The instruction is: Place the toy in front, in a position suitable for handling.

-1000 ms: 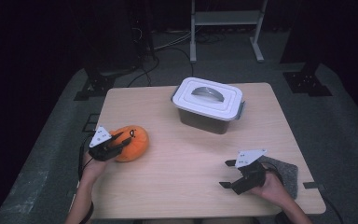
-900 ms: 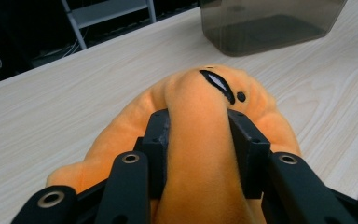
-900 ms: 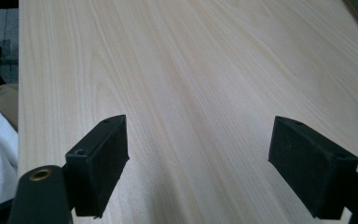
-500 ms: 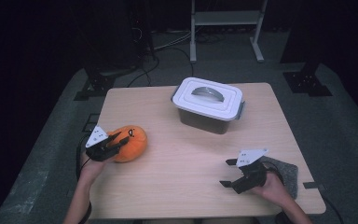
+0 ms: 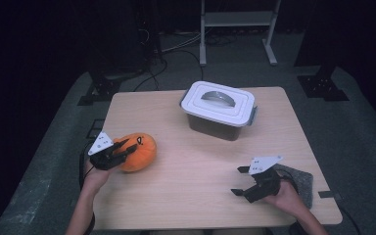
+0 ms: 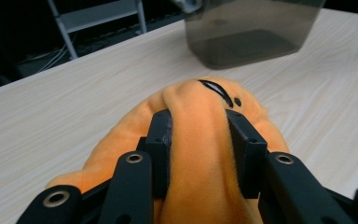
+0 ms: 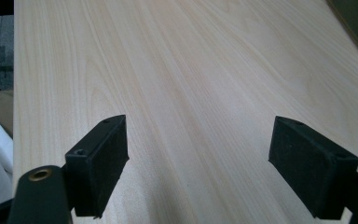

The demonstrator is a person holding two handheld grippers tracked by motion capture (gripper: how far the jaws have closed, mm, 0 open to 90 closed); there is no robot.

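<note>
Pale wood table [image 5: 186,191] on grey carpet [image 5: 54,161], dark room.

claw [image 6: 200,144]: black blocky pads | brass rivets | grey three-cornered top plate

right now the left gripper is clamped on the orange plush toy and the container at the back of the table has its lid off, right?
Not quite: the container has its white lid on, as the high view shows. The rest holds: the left gripper is clamped on the orange plush toy.
</note>
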